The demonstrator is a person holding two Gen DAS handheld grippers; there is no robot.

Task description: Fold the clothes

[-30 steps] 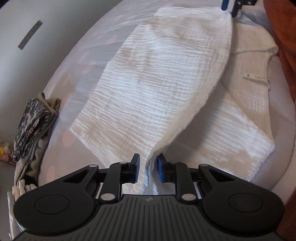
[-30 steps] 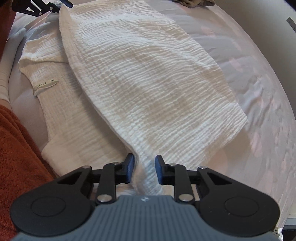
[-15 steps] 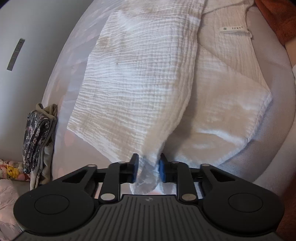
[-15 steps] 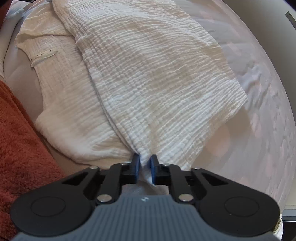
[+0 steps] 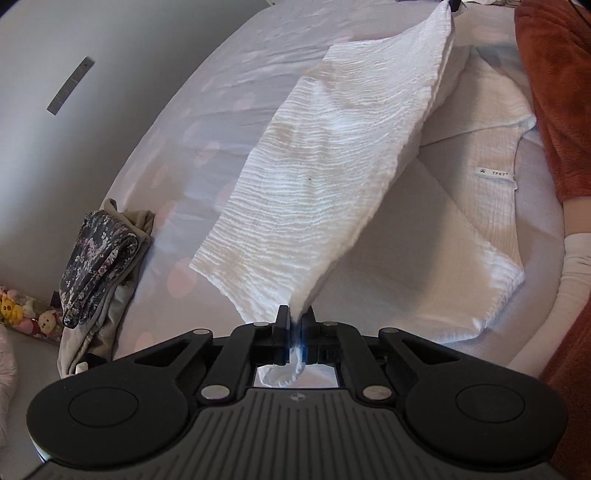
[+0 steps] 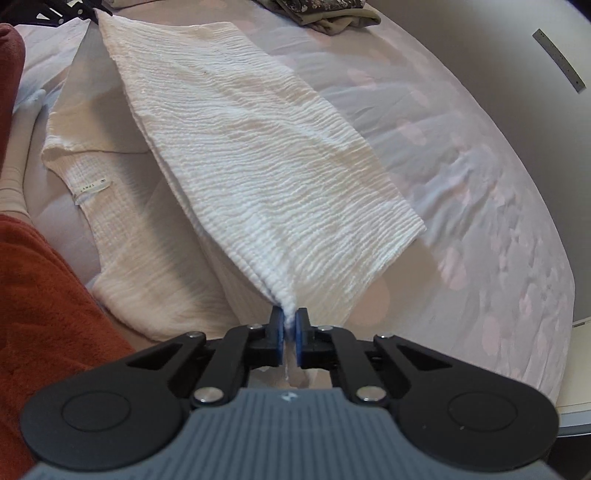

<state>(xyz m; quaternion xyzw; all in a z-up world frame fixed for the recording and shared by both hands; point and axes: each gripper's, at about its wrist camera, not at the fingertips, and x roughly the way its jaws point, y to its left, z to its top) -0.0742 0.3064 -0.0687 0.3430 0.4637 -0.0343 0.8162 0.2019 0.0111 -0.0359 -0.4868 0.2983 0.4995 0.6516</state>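
Note:
A white crinkled garment [image 5: 332, 155] lies on a pale bed sheet [image 5: 221, 110], its neck label [image 5: 495, 172] showing. One folded part is lifted off the bed and stretched between both grippers. My left gripper [image 5: 294, 325] is shut on one corner of the lifted fold. My right gripper [image 6: 290, 328] is shut on the opposite corner of the garment [image 6: 258, 155]. Each gripper shows at the far top edge of the other's view: the right gripper [image 5: 452, 3], the left gripper [image 6: 74, 9].
A pile of folded dark floral and grey clothes [image 5: 99, 251] sits at the bed's left edge, also seen in the right wrist view [image 6: 325, 11]. A rust-orange fleece [image 5: 554, 92] and a white-sleeved arm [image 5: 576, 266] lie beside the garment. Small plush toys [image 5: 22, 310] sit below the bed.
Both grippers closed on the garment's fold and raised it off the bed. The fold now hangs taut between them.

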